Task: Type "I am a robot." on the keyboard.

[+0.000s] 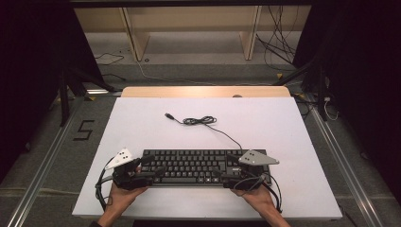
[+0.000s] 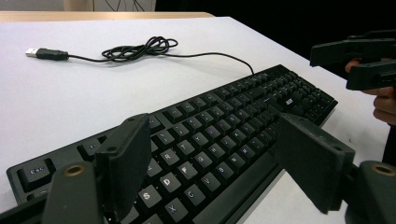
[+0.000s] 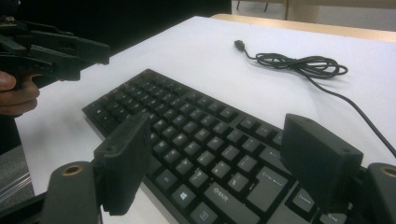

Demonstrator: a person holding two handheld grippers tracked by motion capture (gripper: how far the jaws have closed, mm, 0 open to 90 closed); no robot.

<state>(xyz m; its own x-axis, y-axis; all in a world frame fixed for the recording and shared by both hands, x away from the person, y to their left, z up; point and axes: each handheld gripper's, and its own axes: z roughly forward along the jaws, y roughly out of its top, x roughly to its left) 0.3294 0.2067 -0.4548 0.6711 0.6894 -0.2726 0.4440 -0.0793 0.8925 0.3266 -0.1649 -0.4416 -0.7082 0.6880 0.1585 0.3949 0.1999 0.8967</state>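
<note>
A black keyboard lies flat on the white table, low in the middle of the high view, with its long side running left to right. Its cable runs from the back edge up toward the centre of the frame, loops into a loose tangle, and ends in a USB plug lying free on the table, connected to nothing.

The left gripper sits at the keyboard's lower left corner and the right gripper at its lower right corner, each held in a hand coming in from the bottom edge. In the left gripper view the jaws are spread wide over the left-hand keys, with the keyboard's front edge passing between them; the right gripper view shows the same wide spread over the keys at the right end. Neither pair pinches anything, and whether any jaw touches the keyboard cannot be told.

By the look of it, the work is at its start: both grippers are lined up at the keyboard's two ends, but no grasp is made and the keyboard rests fully on the table. Closing on the ends and moving it is all yet to be done.
</note>
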